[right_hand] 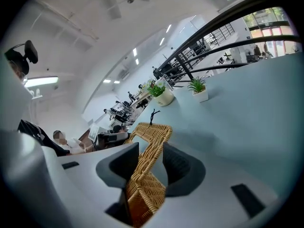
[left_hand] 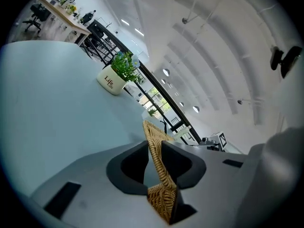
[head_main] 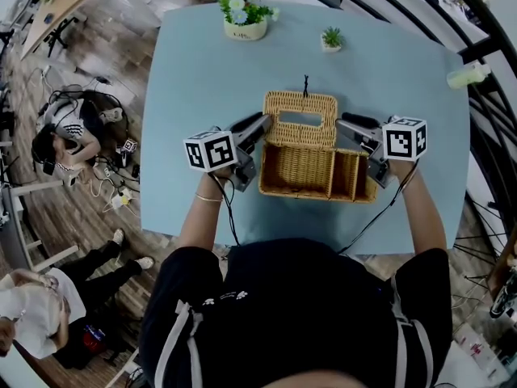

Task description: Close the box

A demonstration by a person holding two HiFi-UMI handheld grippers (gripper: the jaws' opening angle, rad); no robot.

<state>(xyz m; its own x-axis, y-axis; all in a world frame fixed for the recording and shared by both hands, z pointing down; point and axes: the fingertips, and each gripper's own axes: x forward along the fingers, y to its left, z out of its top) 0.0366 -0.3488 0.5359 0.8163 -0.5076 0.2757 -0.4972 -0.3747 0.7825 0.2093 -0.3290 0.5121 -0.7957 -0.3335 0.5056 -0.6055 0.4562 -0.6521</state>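
closest to you, right in front of your chest, the wicker box [head_main: 311,172] sits open on the pale blue table [head_main: 202,79] with its divided inside facing up. its lid [head_main: 300,107] (the one with the long slot cut through it) is swung back and rises from the far wall of the box. your left gripper [left_hand: 153,148] comes in from the left, and its jaws are pinched narrow on the lid's left edge, with the woven rim standing between the pads. your right gripper [right_hand: 146,151] mirrors it on the lid's right edge, its jaws likewise narrow on the weave. a short black cord [head_main: 305,82] sticks out from the lid's far edge. further out, near the table's far side, a white pot of flowers [head_main: 245,18] stands on the left and a small potted plant [head_main: 331,39] stands to its right, both well apart from the box.
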